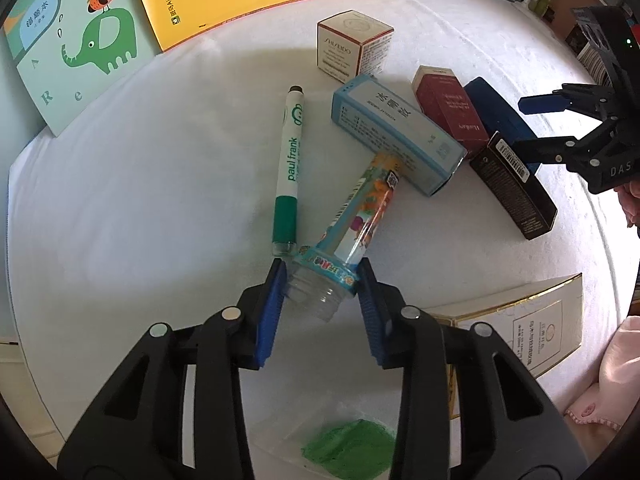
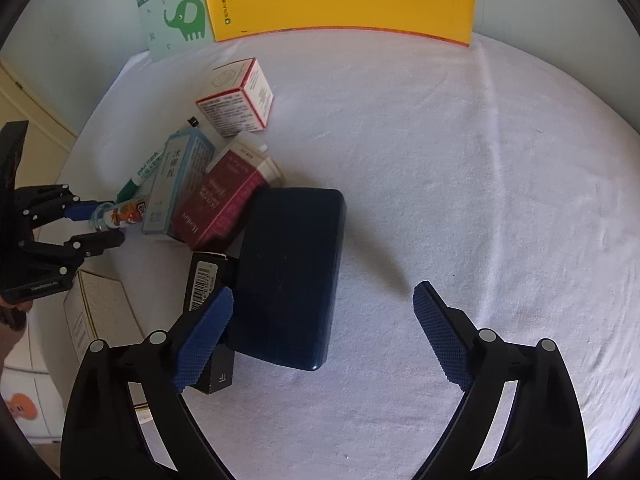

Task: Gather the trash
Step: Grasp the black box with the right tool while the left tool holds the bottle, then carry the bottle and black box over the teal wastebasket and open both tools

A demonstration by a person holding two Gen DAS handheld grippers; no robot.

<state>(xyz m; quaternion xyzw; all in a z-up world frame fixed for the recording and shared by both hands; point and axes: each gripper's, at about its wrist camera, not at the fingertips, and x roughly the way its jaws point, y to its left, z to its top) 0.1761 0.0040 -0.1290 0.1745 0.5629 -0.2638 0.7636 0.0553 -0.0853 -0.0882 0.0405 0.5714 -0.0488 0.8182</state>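
Observation:
A small clear plastic bottle (image 1: 352, 220) with a colourful label lies on the white cloth, its open neck toward me. My left gripper (image 1: 322, 276) has its blue pads on both sides of the bottle's neck end, shut on it. The bottle also shows in the right wrist view (image 2: 120, 216), between the left gripper's fingers. My right gripper (image 2: 324, 316) is open and empty, its left pad over a black carton (image 2: 204, 280) and a dark blue case (image 2: 288, 276). It shows at the right in the left wrist view (image 1: 532, 128).
A green marker (image 1: 290, 168), a light blue carton (image 1: 396, 132), a maroon carton (image 1: 448, 108) and a white cube box (image 1: 352, 44) lie around the bottle. A cream box (image 1: 516, 320) stands near right. Books (image 1: 80, 40) lean at the back. A green patch (image 1: 348, 448) lies below the left gripper.

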